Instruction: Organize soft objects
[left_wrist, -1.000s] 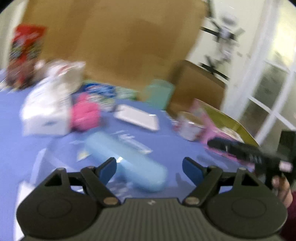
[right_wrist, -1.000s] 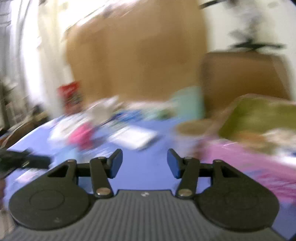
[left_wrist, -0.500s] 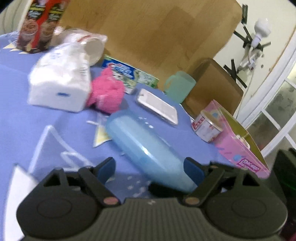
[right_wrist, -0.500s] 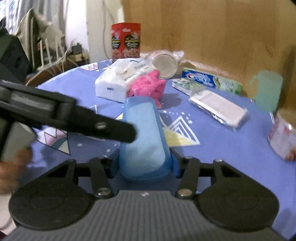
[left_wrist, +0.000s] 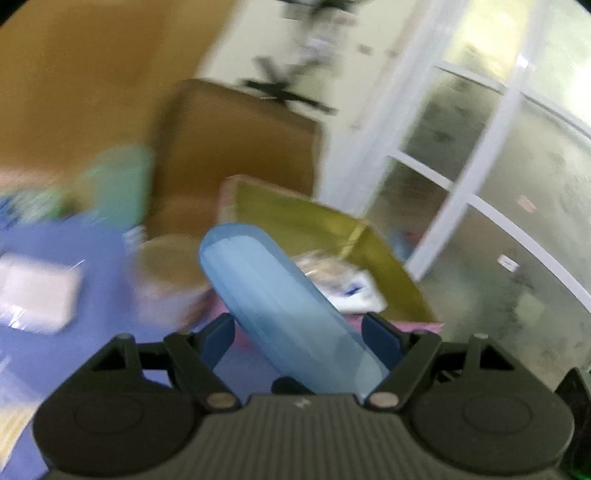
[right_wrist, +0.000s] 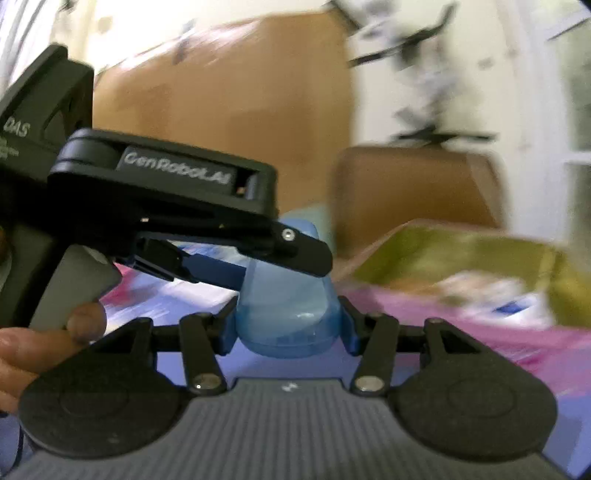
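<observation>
The right gripper (right_wrist: 288, 332) has its blue pads pressed against both sides of the near end of a long, rounded, translucent blue case (right_wrist: 286, 314), clamping it and holding it up above the purple tablecloth (right_wrist: 258, 363). The case points away from the wrist, and its far end is hidden behind the other tool.

The left gripper (left_wrist: 299, 336) comes in from the left side of the right wrist view, a black handle (right_wrist: 74, 280) in the person's left hand (right_wrist: 40, 343), with one dark blue finger (right_wrist: 207, 271) laid flat against the case's side. From its own wrist view the case (left_wrist: 280, 306) runs slantwise up and to the left between its two pads; the right pad (left_wrist: 380, 338) sits against the case, while the left pad (left_wrist: 218, 338) stands a little apart from it, so this gripper is spread about as wide as the case and I cannot tell whether it really pinches it.

Beyond the case lies an open box with pink sides and a yellow-green inside (left_wrist: 332, 225), with white packets in it (left_wrist: 351, 288). To its left are a round tub (left_wrist: 170, 273), a pale green mug (left_wrist: 122, 177) and a flat white pack (left_wrist: 37, 291), all blurred. A brown cardboard panel (right_wrist: 413, 192) stands behind the box.
</observation>
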